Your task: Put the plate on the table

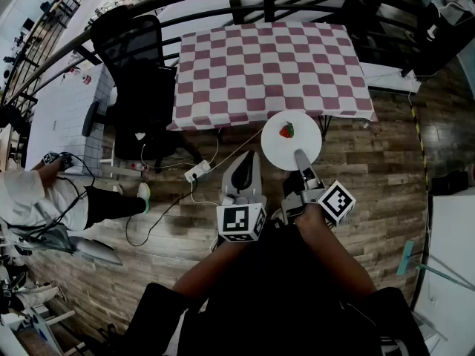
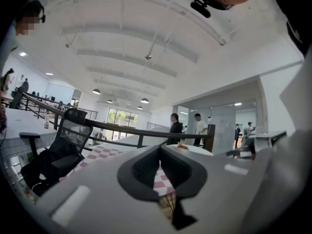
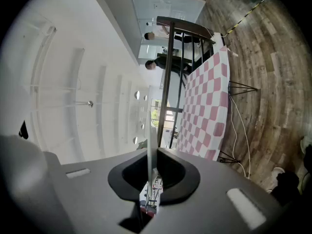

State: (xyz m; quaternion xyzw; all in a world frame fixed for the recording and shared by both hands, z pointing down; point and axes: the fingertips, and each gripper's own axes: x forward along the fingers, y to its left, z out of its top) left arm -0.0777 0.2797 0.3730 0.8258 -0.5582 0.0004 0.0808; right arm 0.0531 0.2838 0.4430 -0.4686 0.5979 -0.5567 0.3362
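A: Starting at the left: black mesh office chair, beside the table with the red-and-white chequered cloth. Any risk there?

B: Little. Well apart from the load.

A: Next, the left gripper?

B: Closed tip to tip, with nothing in its grasp. Idle, pointing level toward the cloth.

A: Then the round white plate?

B: Up in the air just short of the table's near edge, over the wooden floor, not yet set down. Pinched at its near rim by the right gripper, which is clamped almost fully together on that thin edge.

A: Likely trouble?

B: Only a single-edge pinch, so probably some sag or slip at the far side. Small red strawberry-like piece apt to roll off with any tilt. Possibly also a knock of the far rim against the table edge, if brought in too low.

A: And the count?

B: Two grippers, one plate, one red piece, one table, one chair.
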